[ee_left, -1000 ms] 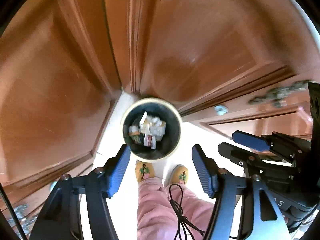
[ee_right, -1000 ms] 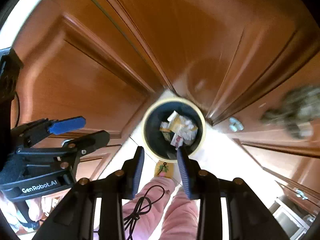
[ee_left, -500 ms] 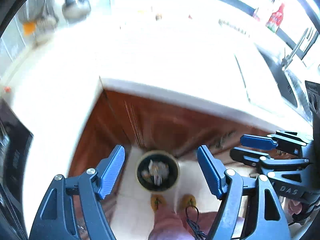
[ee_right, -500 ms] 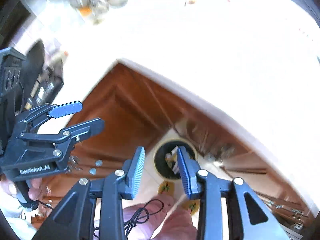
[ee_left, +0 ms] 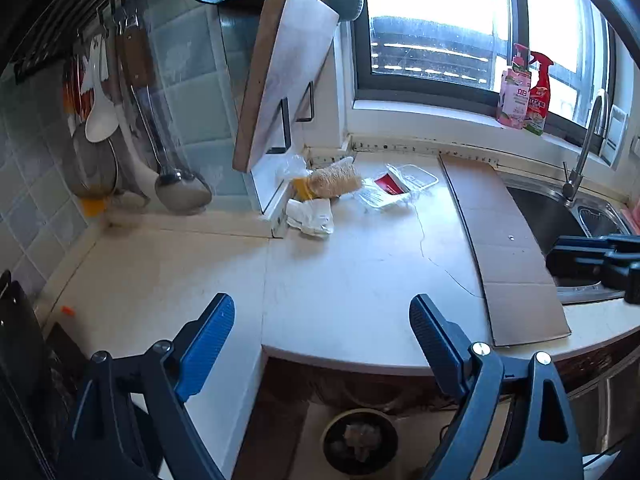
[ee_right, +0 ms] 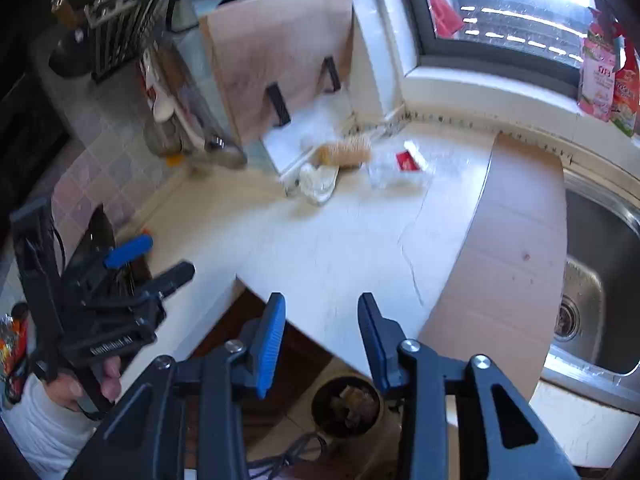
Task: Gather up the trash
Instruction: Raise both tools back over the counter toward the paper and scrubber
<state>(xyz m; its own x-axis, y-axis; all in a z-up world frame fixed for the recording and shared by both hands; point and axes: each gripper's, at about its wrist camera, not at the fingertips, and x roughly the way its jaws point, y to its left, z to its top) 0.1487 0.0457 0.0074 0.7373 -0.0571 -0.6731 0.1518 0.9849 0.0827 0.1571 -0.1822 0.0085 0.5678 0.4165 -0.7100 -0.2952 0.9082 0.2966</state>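
Observation:
Trash lies at the back of the white countertop: a crumpled white wrapper, a clear plastic tray with a red label and a bristly tan roll. A round bin with scraps in it stands on the floor below the counter's edge. My left gripper hangs over the counter's front edge, jaws opening wide with nothing between them. My right gripper is also opening and empty, above the bin and the counter's edge.
A flat cardboard sheet lies beside the steel sink with its faucet. A cutting board leans in a rack by hanging utensils. Spray bottles stand on the windowsill. A hand holds the left gripper.
Both grippers rose from just above the bin on the floor to counter height and tilted up, so the countertop and window now show. Both pairs of jaws stand wider.

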